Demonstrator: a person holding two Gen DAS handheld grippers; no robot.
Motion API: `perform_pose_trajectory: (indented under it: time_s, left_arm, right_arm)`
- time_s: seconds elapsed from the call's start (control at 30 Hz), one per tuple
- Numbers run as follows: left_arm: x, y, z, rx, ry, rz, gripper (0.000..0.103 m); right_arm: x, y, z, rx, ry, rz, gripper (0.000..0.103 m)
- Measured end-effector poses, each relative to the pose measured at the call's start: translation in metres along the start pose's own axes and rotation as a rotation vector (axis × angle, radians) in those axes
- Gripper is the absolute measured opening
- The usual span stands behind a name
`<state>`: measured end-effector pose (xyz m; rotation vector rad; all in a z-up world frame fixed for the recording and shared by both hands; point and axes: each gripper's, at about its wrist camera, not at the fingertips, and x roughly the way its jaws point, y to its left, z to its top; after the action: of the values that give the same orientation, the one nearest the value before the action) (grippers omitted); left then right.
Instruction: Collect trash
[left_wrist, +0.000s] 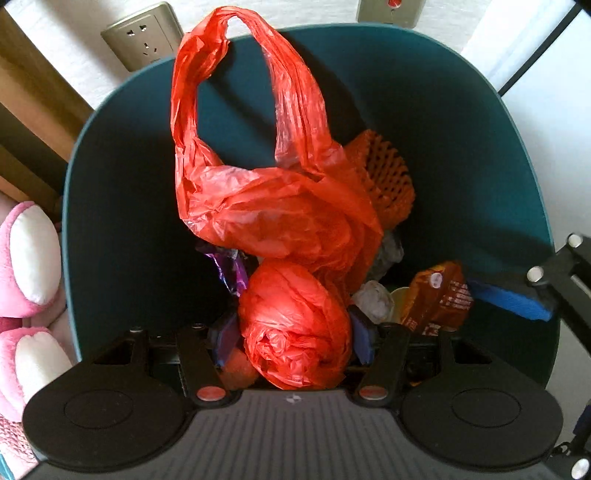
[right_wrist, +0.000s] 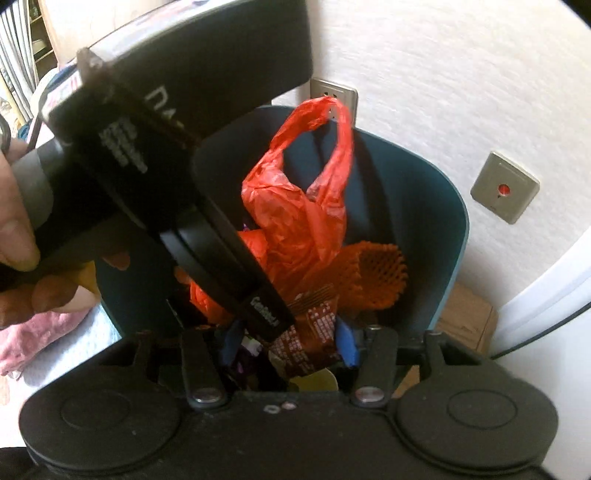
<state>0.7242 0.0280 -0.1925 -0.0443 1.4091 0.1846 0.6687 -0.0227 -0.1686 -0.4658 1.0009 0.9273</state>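
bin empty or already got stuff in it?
Not empty. The teal bin holds a red plastic bag with its handles standing up, orange foam netting, a brown snack wrapper and crumpled scraps.

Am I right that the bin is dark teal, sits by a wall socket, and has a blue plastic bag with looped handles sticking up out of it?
Nearly. The plastic bag is red-orange, not blue; the left wrist view shows it plainly. The rest holds: the bin is dark teal, the wall socket is just behind it, and the bag's looped handles stick up.
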Motion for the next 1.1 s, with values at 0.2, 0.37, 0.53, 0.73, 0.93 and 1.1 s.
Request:
perform_pose_trajectory:
  time_s: [0.2,0.37,0.53,0.73,0.93,1.1]
  left_arm:
    - [-0.004,0.002,-0.006,-0.005,-0.024,-0.007,0.069]
    - [-0.024,0.007,-0.014,0.009,-0.099,-0.035,0.069]
    - [-0.050,0.011,-0.031,0.026,-0.194,-0.051,0.069]
    - [-0.105,0.030,-0.065,0.035,-0.346,-0.079,0.069]
    - [-0.150,0.048,-0.112,0.048,-0.486,-0.076,0.069]
    - [-0.185,0.057,-0.156,0.058,-0.582,-0.064,0.070]
  right_arm:
    - [-0.012,0.005,0.003,0.006,-0.037,0.001,0.065]
    - [-0.031,0.007,0.000,0.030,-0.090,-0.018,0.070]
    - [-0.052,0.018,-0.004,0.076,-0.143,-0.039,0.071]
    - [-0.089,0.038,-0.017,0.129,-0.207,-0.105,0.076]
    - [-0.127,0.056,-0.035,0.256,-0.288,-0.162,0.080]
    - [-0.164,0.064,-0.051,0.409,-0.374,-0.154,0.081]
